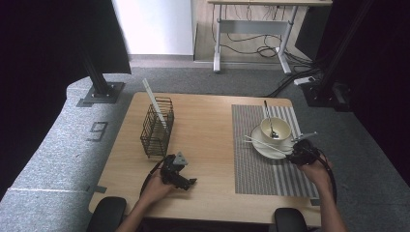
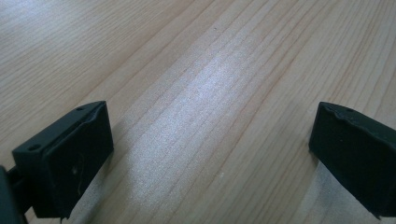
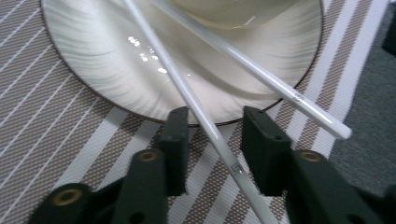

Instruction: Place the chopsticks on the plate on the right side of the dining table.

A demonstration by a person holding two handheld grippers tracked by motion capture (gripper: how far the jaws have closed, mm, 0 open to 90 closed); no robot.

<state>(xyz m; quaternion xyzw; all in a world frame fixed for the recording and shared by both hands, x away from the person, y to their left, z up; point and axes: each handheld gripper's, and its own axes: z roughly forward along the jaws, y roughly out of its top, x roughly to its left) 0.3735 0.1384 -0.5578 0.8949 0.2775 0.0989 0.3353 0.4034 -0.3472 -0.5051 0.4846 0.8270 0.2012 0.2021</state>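
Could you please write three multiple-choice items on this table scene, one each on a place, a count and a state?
1. Where does the bowl stand?
A. in the wire basket
B. on the plate
C. on the bare wood

2. How many white chopsticks cross the plate in the right gripper view?
A. one
B. two
C. four

3. How do the right gripper's jaws stand to the nearer chopstick?
A. apart, with it between them
C. clamped on it
B. closed beside it

Answers:
1 B, the bowl sits on the plate on the mat.
2 B, two sticks run across the plate.
3 A, a gap shows on both sides of the stick.
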